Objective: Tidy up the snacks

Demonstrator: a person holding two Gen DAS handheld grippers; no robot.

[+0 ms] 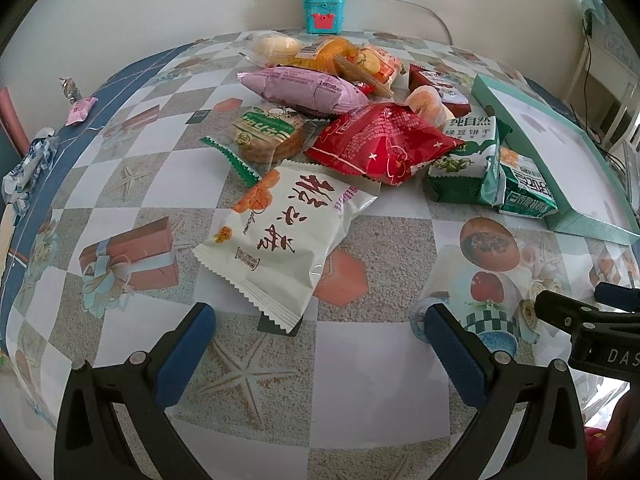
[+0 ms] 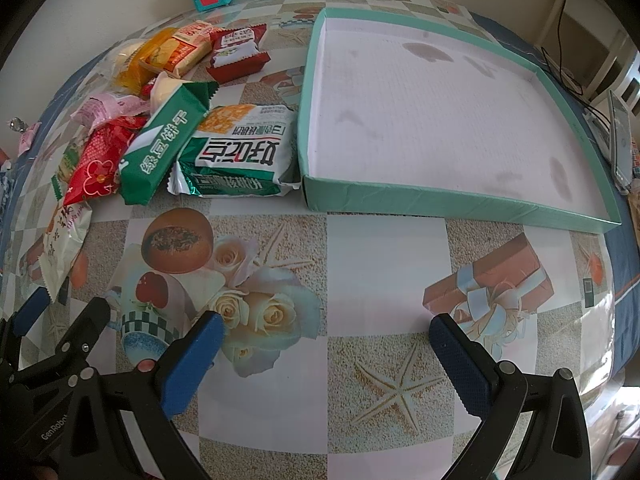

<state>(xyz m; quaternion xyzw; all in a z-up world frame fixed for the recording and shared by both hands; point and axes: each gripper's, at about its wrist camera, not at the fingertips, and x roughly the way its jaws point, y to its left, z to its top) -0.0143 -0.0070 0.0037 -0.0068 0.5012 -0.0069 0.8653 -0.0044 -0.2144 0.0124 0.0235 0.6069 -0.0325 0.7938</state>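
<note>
A heap of wrapped snacks lies on the patterned tablecloth. Nearest my left gripper (image 1: pixel 318 322) is a white packet with orange print (image 1: pixel 288 236); behind it lie a red packet (image 1: pixel 380 142), a round biscuit pack (image 1: pixel 268 132), a pink packet (image 1: pixel 300 88) and green packets (image 1: pixel 468 160). The left gripper is open and empty, just short of the white packet. A shallow teal box lid (image 2: pixel 452 200) with a white floor stands empty. My right gripper (image 2: pixel 326 334) is open and empty, in front of the box. Green packets (image 2: pixel 240 152) lie against the box's left wall.
A teal tin (image 1: pixel 322 14) with a white power strip on it stands at the wall. Small wrapped candies (image 1: pixel 80 110) lie near the table's left edge. A phone (image 2: pixel 620 136) lies right of the box. The two grippers are side by side, close together.
</note>
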